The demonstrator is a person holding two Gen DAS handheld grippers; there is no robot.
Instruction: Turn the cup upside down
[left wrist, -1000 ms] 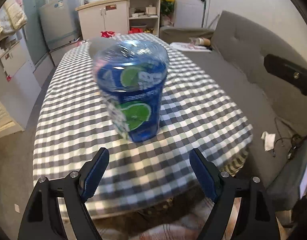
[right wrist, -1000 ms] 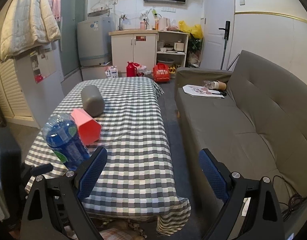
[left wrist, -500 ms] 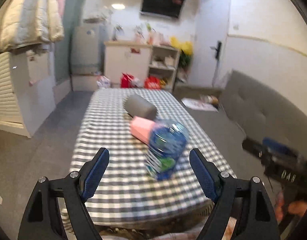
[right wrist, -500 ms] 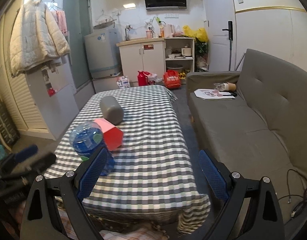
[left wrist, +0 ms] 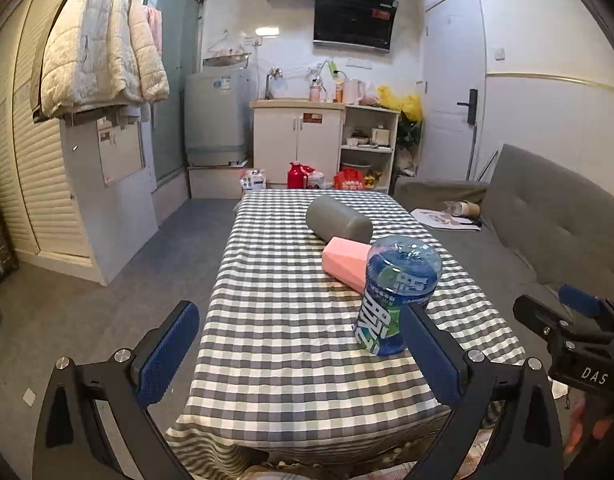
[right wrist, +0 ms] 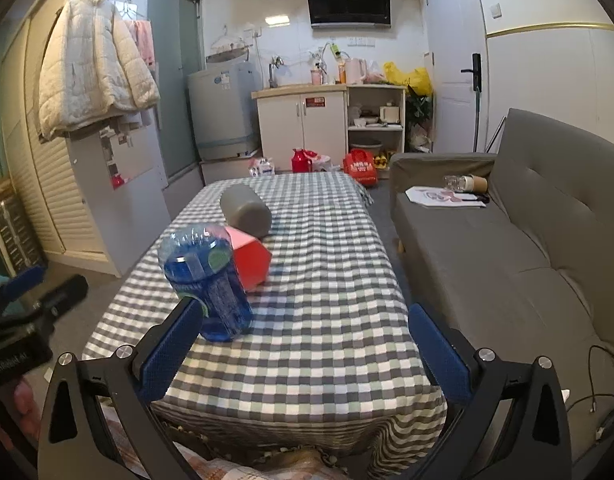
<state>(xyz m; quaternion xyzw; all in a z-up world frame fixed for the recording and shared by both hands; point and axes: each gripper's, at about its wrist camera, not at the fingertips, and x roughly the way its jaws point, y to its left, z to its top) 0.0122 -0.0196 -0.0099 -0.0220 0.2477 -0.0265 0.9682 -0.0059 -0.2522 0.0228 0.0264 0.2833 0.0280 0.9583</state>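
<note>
The blue cup stands near the front edge of the checked table, its clear domed end up and its narrower end on the cloth, so it reads as already sitting upside down, though I cannot tell for sure which end is the mouth. Just behind it, touching or almost touching, lies a pink cup on its side, and beyond that a grey cup, also on its side. The left gripper hangs off the near edge of the table with its jaws spread wide and nothing between them; the blue cup sits close to its right finger in the left wrist view but is not held. The right gripper is likewise spread wide and empty, held back from the near edge, with the blue cup just past its left finger. My reading is that the flip of the blue cup is done or nearly so, and both claws are clear of it. If the two lying cups count as part of the job, the next move calls for reaching past the blue cup to the pink one, closing on its sides, lifting it clear and turning the wrist so that its mouth goes down. The risk is knocking the blue cup, which stands right in the way.
</note>
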